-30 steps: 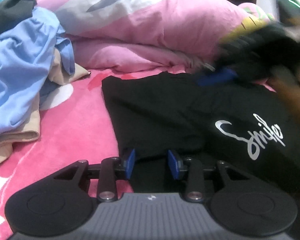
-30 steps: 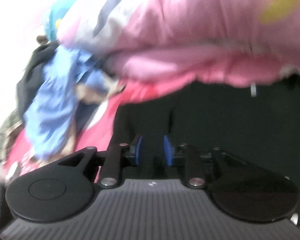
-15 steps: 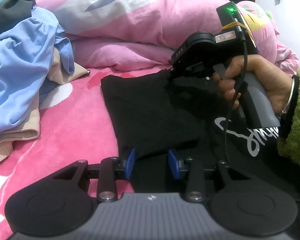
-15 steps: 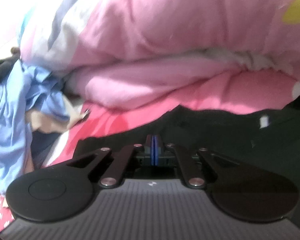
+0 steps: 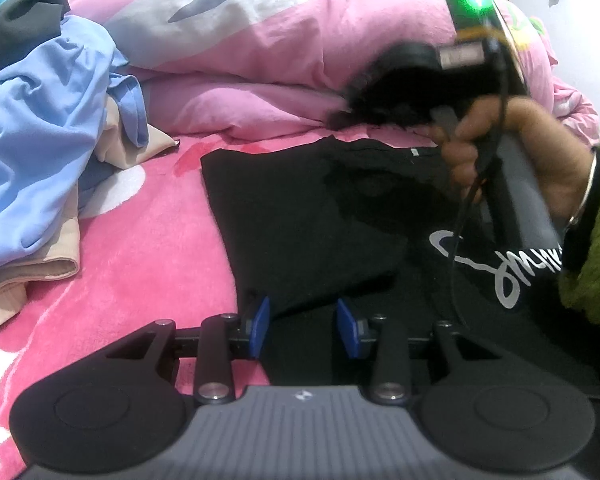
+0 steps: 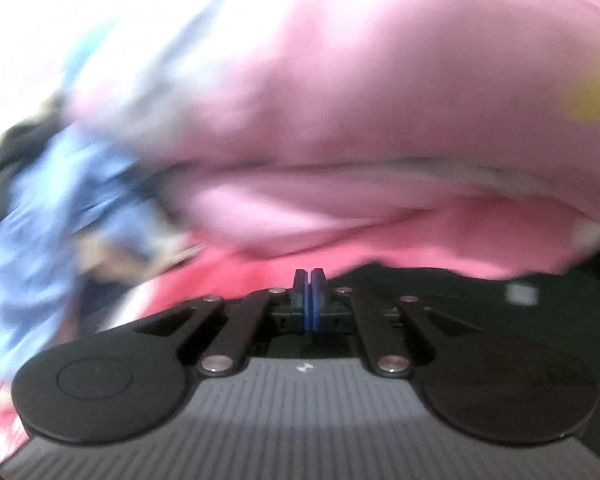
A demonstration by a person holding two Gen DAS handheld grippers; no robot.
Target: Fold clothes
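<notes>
My left hand-held gripper (image 5: pixel 303 326) gapes wide, empty, at the black shirt (image 5: pixel 300 216) hem; my right hand-held gripper (image 6: pixel 310 300), pads closed together, may pinch its collar, unclear.

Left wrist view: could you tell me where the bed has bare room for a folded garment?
The pink patterned blanket lies bare between the crumpled blue and beige clothes pile and the black printed T-shirt. Crowded elsewhere: the heaped pink duvet fills the back, the T-shirt the right.
</notes>
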